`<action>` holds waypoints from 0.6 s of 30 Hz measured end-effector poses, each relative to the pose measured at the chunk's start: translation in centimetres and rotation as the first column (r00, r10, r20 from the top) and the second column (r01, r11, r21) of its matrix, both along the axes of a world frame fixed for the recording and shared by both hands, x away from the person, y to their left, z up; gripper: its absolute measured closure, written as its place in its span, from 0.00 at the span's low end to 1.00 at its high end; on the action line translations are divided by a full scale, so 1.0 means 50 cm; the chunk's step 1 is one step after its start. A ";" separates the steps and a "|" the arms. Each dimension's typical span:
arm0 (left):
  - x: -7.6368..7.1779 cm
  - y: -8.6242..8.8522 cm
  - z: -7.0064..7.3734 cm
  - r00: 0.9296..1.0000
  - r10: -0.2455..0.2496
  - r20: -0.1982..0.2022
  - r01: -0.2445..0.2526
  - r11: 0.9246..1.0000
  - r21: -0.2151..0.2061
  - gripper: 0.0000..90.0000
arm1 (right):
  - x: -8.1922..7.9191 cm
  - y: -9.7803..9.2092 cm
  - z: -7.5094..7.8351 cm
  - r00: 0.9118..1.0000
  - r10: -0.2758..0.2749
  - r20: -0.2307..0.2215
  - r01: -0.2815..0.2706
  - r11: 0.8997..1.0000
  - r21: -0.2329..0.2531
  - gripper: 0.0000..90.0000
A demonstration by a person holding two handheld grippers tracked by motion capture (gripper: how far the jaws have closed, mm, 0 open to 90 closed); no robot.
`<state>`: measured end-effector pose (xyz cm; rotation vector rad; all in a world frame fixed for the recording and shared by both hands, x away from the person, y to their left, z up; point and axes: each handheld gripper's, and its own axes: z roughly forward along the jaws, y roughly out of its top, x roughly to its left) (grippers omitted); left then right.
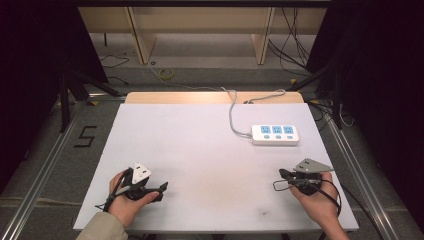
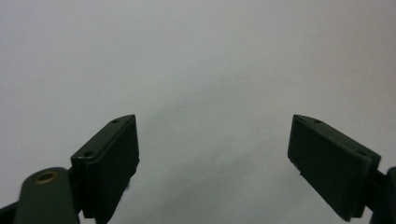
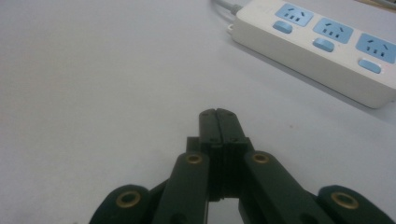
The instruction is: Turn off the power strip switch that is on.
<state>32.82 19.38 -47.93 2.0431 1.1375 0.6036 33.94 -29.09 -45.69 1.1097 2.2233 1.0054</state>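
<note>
Fingertips of the left gripper [image 2: 215,158] spread wide over bare table [image 1: 200,150]; right gripper [image 3: 218,116] pressed together, aimed near the power strip [image 3: 322,46].

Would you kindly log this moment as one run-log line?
left claw: open, empty | right claw: shut, empty | power strip: untouched, nearer right claw | table

White power strip [image 1: 275,134], seemingly unplugged-into, far right.

**Power strip far right, grippers at the near corners**

The power strip [image 1: 275,134] lies on the table [image 1: 200,145], toward its right far part, its cord [image 1: 232,112] running back over the far edge. The left gripper [image 1: 162,188] sits near the front left, the right gripper [image 1: 282,175] front right, nearer the strip.
</note>
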 end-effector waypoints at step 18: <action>0.000 0.002 0.001 1.000 0.013 0.010 -0.013 1.000 -0.001 0.18 | 0.022 -0.005 0.006 0.999 -0.038 -0.008 0.038 0.999 -0.005 1.00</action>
